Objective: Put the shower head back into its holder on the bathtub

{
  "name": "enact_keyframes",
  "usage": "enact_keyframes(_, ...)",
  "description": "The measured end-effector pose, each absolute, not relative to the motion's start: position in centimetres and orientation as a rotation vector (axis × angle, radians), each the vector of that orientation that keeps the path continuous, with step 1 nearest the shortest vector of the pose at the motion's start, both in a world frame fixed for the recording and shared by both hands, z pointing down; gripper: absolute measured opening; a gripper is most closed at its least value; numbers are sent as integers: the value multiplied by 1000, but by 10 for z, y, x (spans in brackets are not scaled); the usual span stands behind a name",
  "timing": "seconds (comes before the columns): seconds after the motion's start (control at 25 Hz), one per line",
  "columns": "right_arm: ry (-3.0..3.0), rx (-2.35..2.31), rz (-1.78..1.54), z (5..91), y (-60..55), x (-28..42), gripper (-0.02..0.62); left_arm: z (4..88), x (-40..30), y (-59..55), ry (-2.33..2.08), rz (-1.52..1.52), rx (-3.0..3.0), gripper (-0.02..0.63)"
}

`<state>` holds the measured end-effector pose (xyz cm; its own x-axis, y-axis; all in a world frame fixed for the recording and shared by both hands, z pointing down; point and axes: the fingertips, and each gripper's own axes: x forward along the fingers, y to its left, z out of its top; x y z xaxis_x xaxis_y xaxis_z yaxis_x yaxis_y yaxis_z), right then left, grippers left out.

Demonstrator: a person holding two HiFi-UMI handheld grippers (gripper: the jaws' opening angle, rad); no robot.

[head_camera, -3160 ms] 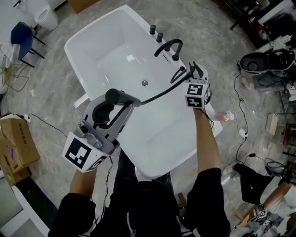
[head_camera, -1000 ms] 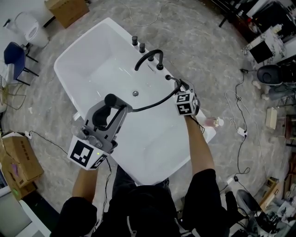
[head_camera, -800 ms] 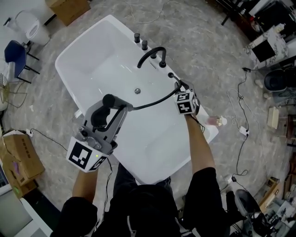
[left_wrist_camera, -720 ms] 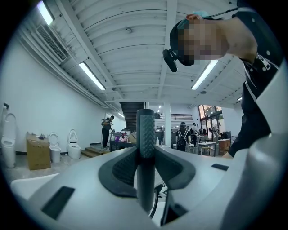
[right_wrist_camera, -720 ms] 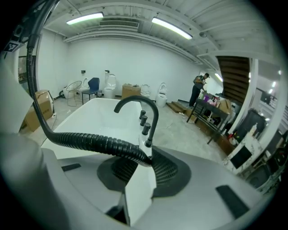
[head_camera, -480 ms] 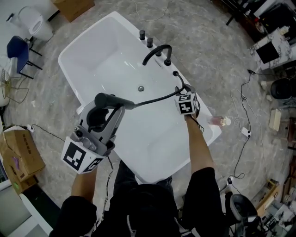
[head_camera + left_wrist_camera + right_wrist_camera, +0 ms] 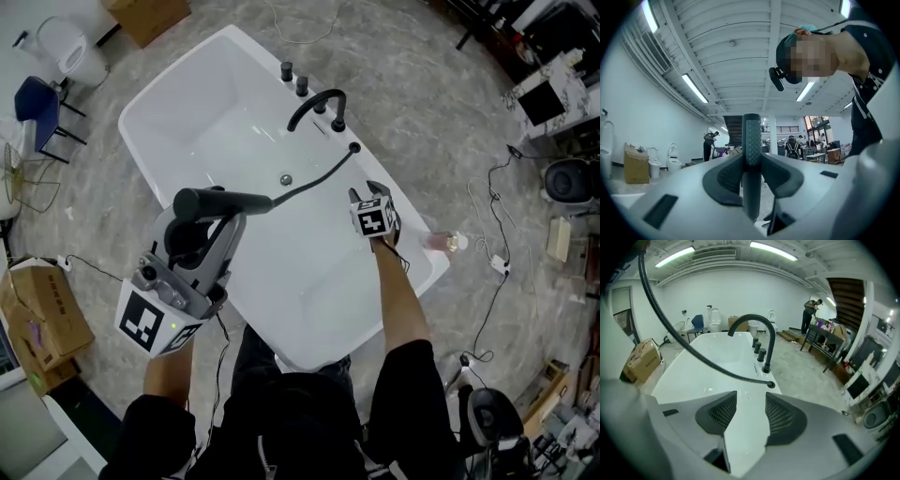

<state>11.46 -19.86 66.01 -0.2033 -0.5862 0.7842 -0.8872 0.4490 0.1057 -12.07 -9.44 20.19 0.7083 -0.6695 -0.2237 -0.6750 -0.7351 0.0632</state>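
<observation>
The black shower head (image 7: pixel 225 199) is held over the white bathtub (image 7: pixel 178 94) by my left gripper (image 7: pixel 212 212), which is shut on its handle (image 7: pixel 751 154). Its black hose (image 7: pixel 314 178) runs free to the holder (image 7: pixel 354 147) on the tub's right rim, beside the faucet. My right gripper (image 7: pixel 366 191) hovers just short of the holder; its jaws have just been opening and nothing is between them. In the right gripper view the hose (image 7: pixel 693 355) ends at the holder (image 7: pixel 771 385), beyond my gripper (image 7: pixel 745 416).
A black arched faucet (image 7: pixel 314 103) and two knobs (image 7: pixel 294 77) stand on the rim past the holder. The drain (image 7: pixel 286 179) is in the tub floor. A pink bottle (image 7: pixel 443 243) sits by the near right corner. Cardboard boxes (image 7: pixel 42 305), a blue chair (image 7: pixel 37 94) and cables (image 7: pixel 492 267) lie around.
My right gripper has let go of the hose, opened and dropped back from it. The left gripper has lifted the shower head, which now lies level and further left.
</observation>
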Motion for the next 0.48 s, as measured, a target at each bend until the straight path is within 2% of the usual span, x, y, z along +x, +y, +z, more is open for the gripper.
enact_keyframes(0.48,-2030,1283,475,640,-173,99,166,215,-95,-105,1095,360,-2928,133)
